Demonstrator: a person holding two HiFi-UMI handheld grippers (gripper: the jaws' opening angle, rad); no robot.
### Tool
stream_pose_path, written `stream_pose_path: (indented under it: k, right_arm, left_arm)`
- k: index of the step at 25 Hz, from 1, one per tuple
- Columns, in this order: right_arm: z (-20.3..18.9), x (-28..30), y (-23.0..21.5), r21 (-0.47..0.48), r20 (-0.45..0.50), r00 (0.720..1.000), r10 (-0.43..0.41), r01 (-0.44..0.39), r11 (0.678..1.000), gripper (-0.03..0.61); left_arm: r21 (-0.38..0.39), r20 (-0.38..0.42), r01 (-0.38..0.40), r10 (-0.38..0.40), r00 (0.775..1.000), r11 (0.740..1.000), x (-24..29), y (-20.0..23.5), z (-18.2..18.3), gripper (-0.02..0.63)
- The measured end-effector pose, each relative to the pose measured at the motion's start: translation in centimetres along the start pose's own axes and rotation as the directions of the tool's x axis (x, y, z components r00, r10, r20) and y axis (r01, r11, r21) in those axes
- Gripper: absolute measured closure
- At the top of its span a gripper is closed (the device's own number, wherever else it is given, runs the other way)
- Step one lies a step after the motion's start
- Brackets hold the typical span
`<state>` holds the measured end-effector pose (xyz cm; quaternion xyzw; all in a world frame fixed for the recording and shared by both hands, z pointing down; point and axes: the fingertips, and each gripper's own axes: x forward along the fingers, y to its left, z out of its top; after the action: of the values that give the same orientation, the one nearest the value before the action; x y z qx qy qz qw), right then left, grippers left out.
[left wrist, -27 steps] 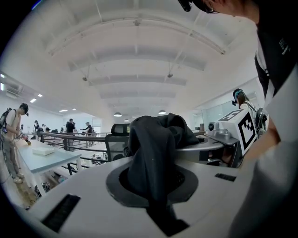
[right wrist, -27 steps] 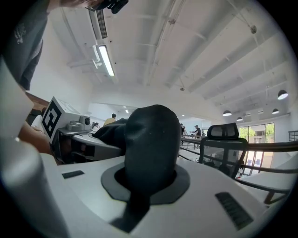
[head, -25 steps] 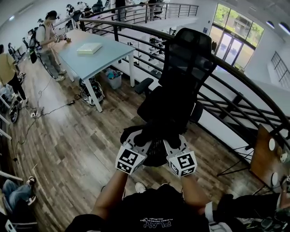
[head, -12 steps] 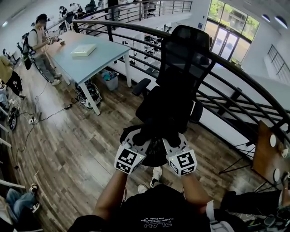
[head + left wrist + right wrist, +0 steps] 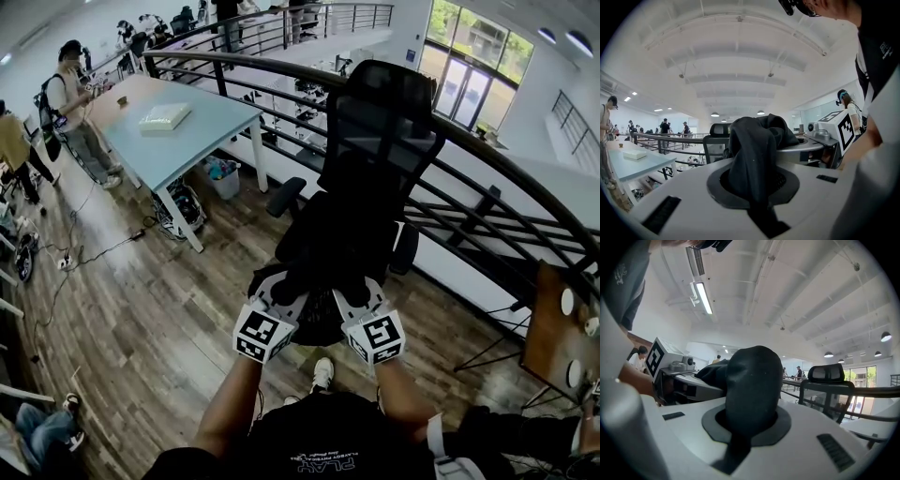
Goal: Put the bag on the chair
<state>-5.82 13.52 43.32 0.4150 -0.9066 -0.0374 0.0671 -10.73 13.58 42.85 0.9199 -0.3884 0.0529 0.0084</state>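
Observation:
A black mesh office chair (image 5: 380,141) stands straight ahead by the railing, its seat (image 5: 323,234) facing me. The black bag (image 5: 314,305) hangs between my two grippers, just in front of the seat's near edge. My left gripper (image 5: 284,289) is shut on a bunch of the bag's black fabric (image 5: 757,154). My right gripper (image 5: 349,289) is shut on another rounded fold of the bag (image 5: 752,387). The fabric hides both pairs of jaws. The chair's headrest (image 5: 719,129) shows in the left gripper view, and the headrest (image 5: 827,372) also in the right gripper view.
A curved black railing (image 5: 506,173) runs behind the chair. A light-blue table (image 5: 202,136) with a white box (image 5: 164,116) stands at the left, with people (image 5: 67,103) beyond it. A small wooden table (image 5: 553,328) is at the right. Cables lie on the wooden floor (image 5: 141,300).
I have stepped a little closer to the chair; the room has slid left in the head view. Both grippers keep the same hold on the bag.

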Motion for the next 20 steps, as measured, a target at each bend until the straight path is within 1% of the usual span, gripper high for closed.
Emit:
stream_pose_path:
  k: [4, 11, 16, 20]
  right_arm:
    - [-0.1, 1.8, -2.0, -0.001, 0.003, 1.0, 0.008, -0.008, 1.0, 0.537]
    - [-0.5, 4.0, -4.8, 0.0, 0.004, 0.999, 0.04, -0.04, 0.999, 0.537]
    - [-1.0, 5.2, -6.8, 0.009, 0.003, 0.998, 0.057, -0.057, 0.998, 0.537]
    - [-0.6, 6.0, -8.2, 0.011, -0.003, 0.998, 0.062, -0.062, 0.998, 0.537]
  left_arm:
    - [0.007, 0.01, -0.006, 0.006, 1.0, 1.0, 2.2, 1.7, 0.2, 0.555]
    - [-0.008, -0.037, -0.011, 0.01, 0.999, 1.0, 5.3, 3.4, -0.1, 0.555]
    - [-0.006, -0.035, -0.032, 0.031, 0.999, 0.999, 7.5, 4.4, 0.1, 0.555]
    - [-0.019, -0.047, -0.033, 0.032, 0.998, 0.999, 8.9, 5.0, 0.3, 0.555]
